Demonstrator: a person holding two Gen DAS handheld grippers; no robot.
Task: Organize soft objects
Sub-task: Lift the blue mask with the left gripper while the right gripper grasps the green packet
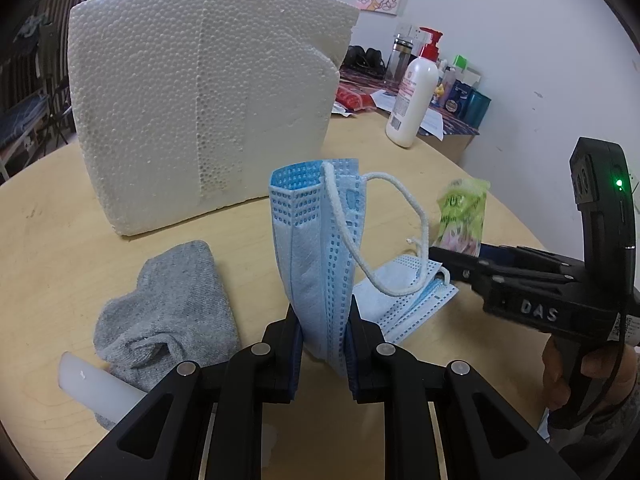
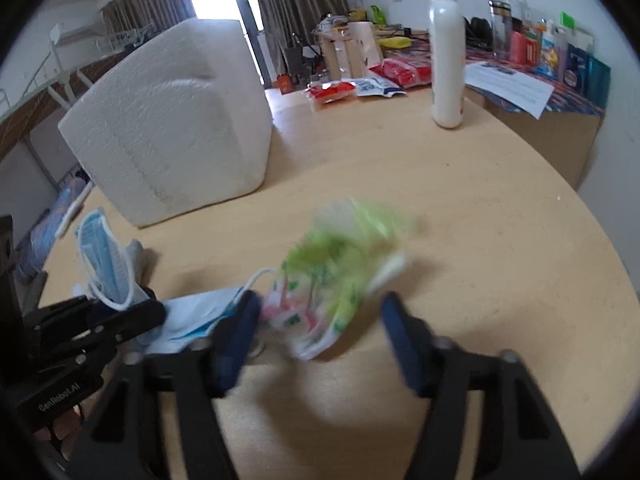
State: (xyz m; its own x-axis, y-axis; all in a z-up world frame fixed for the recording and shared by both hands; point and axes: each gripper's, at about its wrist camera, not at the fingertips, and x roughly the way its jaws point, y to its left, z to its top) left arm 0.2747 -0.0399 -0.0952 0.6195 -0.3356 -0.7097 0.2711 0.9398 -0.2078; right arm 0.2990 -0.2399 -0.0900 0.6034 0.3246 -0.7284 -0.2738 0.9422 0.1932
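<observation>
Over the round wooden table (image 1: 60,240), left claw (image 1: 323,332) grips a blue mask (image 1: 316,248); right claw (image 2: 320,328) gapes.

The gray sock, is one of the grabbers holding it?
No, the gray sock lies loose on the wooden table, while the left gripper pinches the blue face mask instead.

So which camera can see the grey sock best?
The left wrist view. The grey sock lies there in full on the table, sharp, beside the left tool. In the right wrist view only a pale grey scrap shows behind the blue mask.
</observation>
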